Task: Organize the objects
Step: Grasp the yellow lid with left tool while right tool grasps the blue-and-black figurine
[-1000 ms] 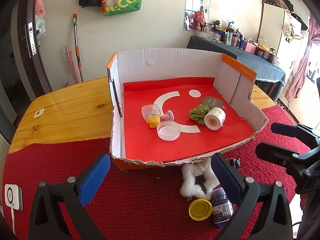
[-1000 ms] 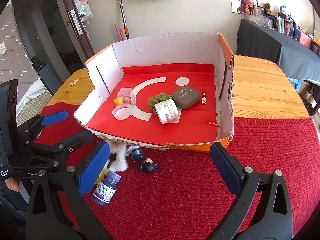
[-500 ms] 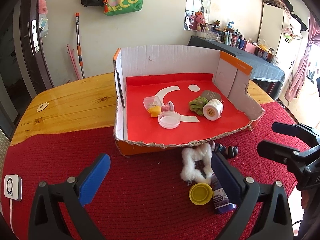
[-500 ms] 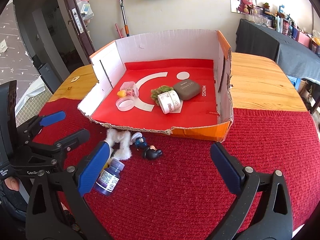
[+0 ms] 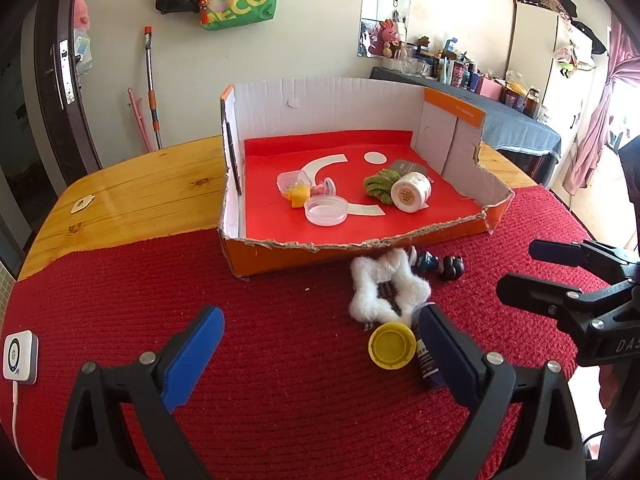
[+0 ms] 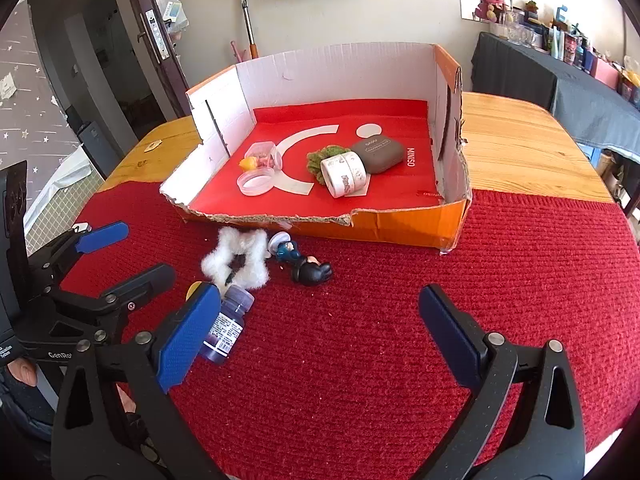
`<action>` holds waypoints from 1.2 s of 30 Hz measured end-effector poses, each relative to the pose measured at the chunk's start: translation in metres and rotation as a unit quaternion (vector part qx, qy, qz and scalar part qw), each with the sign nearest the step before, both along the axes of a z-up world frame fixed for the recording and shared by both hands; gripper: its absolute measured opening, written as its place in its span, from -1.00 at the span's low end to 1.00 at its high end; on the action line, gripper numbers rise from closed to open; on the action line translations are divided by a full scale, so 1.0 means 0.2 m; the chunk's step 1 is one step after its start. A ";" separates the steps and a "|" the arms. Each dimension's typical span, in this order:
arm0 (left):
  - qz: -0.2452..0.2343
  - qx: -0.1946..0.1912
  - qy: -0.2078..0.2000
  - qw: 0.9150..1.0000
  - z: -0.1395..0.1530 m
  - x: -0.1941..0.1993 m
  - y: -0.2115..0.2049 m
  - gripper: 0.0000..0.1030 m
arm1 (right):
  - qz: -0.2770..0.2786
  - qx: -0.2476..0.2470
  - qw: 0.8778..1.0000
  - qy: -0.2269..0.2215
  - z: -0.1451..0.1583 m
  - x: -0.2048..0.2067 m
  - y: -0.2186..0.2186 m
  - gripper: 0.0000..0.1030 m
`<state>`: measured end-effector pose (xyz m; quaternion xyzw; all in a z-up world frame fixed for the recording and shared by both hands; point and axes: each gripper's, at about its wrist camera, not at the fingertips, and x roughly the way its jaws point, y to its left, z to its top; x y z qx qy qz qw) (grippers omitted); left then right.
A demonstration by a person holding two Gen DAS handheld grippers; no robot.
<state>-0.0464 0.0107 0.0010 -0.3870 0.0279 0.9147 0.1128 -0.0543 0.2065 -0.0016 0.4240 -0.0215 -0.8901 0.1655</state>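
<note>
An open cardboard box (image 5: 460, 226) (image 6: 404, 228) with a red floor stands on the red mat. In it lie a clear lid (image 5: 326, 210), a small clear pot with a yellow toy (image 5: 294, 186), a green scrunchie (image 5: 378, 186), a tape roll (image 5: 410, 192) (image 6: 344, 174) and a grey case (image 6: 378, 152). On the mat in front lie a white fluffy star scrunchie (image 5: 384, 286) (image 6: 238, 264), a dark figurine (image 5: 438, 264) (image 6: 304, 264), a yellow cap (image 5: 392, 346) and a purple bottle (image 6: 226, 326). My left gripper (image 5: 320, 354) and right gripper (image 6: 320, 336) are open and empty above the mat.
The wooden table (image 5: 140, 196) extends left and behind the box. A white device (image 5: 18, 356) with a cable lies at the mat's left edge. A dark-clothed side table (image 6: 560, 80) with bottles stands at the back right.
Both grippers have drawn back from the box, which now looks farther away. The scrunchie, figurine, cap and bottle show more fully on the mat. Both stay open.
</note>
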 end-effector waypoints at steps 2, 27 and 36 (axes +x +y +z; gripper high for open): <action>-0.003 0.000 -0.002 1.000 -0.01 0.01 0.00 0.87 | 0.001 0.001 1.000 -0.003 -0.02 0.00 0.00 0.80; -0.044 -0.004 -0.036 0.998 -0.16 0.03 0.08 0.60 | 0.014 0.013 0.999 -0.030 -0.14 -0.15 -0.03 0.27; -0.047 0.011 -0.042 0.998 -0.17 0.01 0.09 0.35 | 0.027 0.018 0.999 -0.028 -0.16 -0.19 -0.06 0.06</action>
